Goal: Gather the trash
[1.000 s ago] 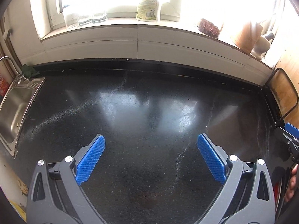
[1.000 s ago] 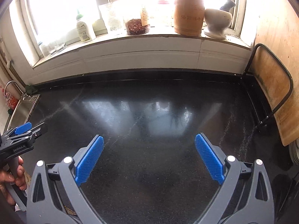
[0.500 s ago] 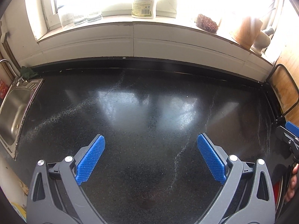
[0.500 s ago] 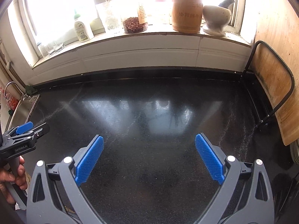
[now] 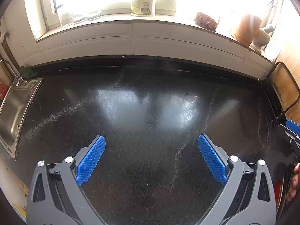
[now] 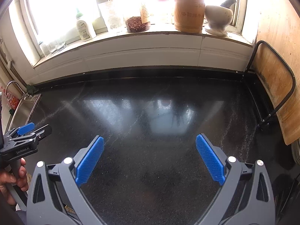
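No trash shows on the black speckled countertop (image 5: 150,116) in either view. My left gripper (image 5: 151,146) hangs over the counter's middle, open, with nothing between its blue pads. My right gripper (image 6: 150,146) is also open and holds nothing. In the right wrist view the left gripper (image 6: 28,133) appears at the left edge, held by a hand (image 6: 13,178). The right gripper's tip (image 5: 288,133) peeks in at the right edge of the left wrist view.
A steel sink (image 5: 13,110) lies at the left. On the windowsill stand a white bottle (image 6: 84,26), a jar of red bits (image 6: 136,22), a wooden utensil holder (image 6: 188,11) and a mortar (image 6: 218,19). A wooden cutting board in a black rack (image 6: 275,93) stands at the right.
Both views have shifted slightly; the windowsill sits a little higher in frame than before. Both grippers remain open and the counter looks the same.
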`<action>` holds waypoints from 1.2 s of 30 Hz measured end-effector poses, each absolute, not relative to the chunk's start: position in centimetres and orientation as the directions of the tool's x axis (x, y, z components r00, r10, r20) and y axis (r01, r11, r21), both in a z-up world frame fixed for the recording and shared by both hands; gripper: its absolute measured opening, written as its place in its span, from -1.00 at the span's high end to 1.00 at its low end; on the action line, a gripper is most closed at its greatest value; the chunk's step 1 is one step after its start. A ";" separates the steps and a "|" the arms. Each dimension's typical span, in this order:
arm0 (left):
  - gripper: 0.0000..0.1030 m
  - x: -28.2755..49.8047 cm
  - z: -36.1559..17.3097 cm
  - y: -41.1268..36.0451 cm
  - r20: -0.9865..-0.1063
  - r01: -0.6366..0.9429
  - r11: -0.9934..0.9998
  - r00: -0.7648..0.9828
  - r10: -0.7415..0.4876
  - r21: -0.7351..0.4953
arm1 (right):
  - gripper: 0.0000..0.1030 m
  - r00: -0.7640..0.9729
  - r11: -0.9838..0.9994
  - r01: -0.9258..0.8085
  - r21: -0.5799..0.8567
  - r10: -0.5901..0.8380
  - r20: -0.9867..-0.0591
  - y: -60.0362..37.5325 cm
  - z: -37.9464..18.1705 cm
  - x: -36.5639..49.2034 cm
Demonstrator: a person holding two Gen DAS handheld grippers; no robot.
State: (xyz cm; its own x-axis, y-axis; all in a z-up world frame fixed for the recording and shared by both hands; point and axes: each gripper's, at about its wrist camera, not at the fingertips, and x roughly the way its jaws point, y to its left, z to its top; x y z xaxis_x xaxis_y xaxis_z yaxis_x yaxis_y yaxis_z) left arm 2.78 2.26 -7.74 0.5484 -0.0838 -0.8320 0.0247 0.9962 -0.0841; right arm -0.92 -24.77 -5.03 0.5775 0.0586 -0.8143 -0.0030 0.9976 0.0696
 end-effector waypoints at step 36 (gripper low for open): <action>-0.87 1.9 -8.1 3.0 -0.843 0.017 0.997 0.533 -0.068 -0.069 | -0.85 0.572 0.996 0.007 0.085 0.066 -0.818 -24.4 -5.3 -1.6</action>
